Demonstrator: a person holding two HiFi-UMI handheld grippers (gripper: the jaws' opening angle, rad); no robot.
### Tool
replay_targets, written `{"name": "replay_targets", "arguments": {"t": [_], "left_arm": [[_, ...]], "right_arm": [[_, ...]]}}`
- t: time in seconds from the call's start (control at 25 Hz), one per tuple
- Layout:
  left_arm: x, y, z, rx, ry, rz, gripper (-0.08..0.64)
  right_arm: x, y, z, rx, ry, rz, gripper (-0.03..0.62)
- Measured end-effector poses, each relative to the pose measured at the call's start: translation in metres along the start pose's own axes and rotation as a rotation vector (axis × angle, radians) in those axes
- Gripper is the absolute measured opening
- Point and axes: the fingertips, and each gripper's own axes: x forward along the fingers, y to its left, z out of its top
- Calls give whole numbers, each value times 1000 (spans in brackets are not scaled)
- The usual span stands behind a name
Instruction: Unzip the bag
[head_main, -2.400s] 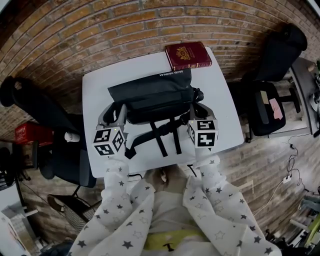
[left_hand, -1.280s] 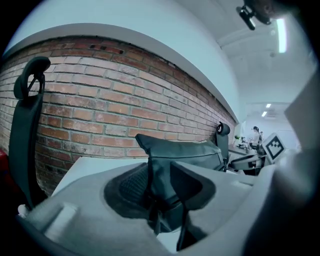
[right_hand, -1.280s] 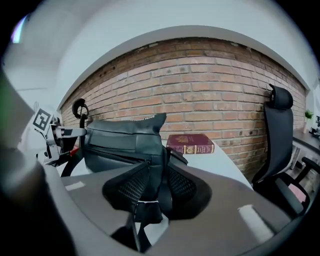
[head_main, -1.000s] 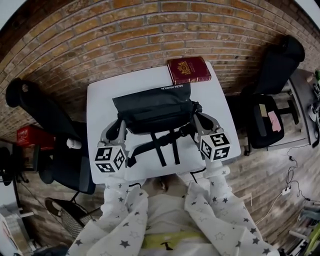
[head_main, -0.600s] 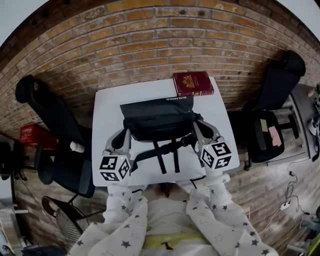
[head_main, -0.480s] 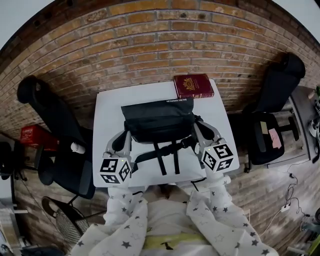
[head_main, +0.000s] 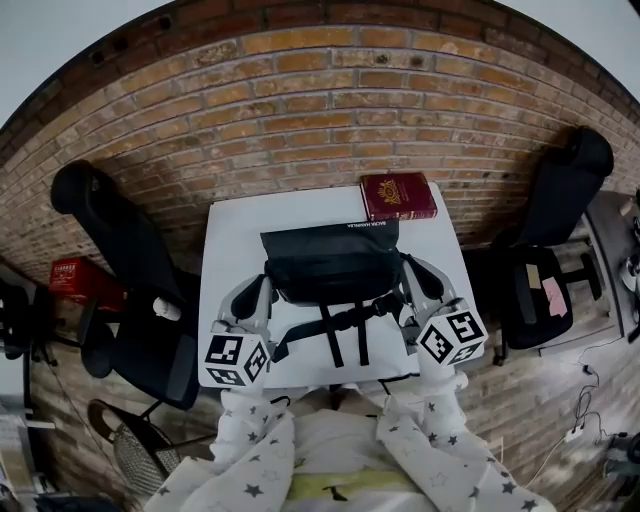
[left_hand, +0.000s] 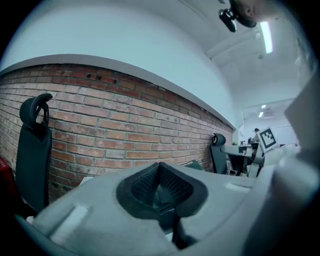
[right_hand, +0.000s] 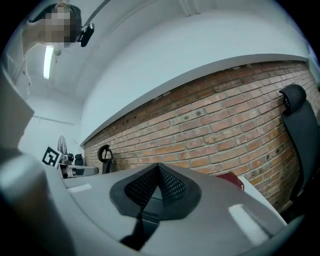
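Observation:
A black bag (head_main: 335, 265) lies flat in the middle of the white table (head_main: 232, 250), its straps (head_main: 345, 325) trailing toward me. My left gripper (head_main: 268, 288) sits at the bag's near left corner and my right gripper (head_main: 408, 266) at its right side. In the left gripper view the pads of the left gripper (left_hand: 160, 177) meet with nothing between them. The right gripper view shows the same for the right gripper (right_hand: 158, 175). Both gripper cameras point up at the wall and ceiling. Whether the bag's zip is open is hidden from here.
A red book (head_main: 398, 196) lies at the table's far right corner, also in the right gripper view (right_hand: 231, 178). A brick wall (head_main: 330, 90) stands behind. Black office chairs flank the table at left (head_main: 120, 260) and right (head_main: 560, 200). A red box (head_main: 80, 283) sits on the floor.
The head view has pulled back and up, so table and bag look smaller and lower. Both grippers have stayed at the bag's two sides.

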Motion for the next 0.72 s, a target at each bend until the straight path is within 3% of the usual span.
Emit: {"name": "replay_targets", "arguments": {"t": [0.72], "left_arm": [[-1, 17, 25, 35, -44, 16, -2]], "right_arm": [[6, -2, 15, 6, -56, -29, 6]]}}
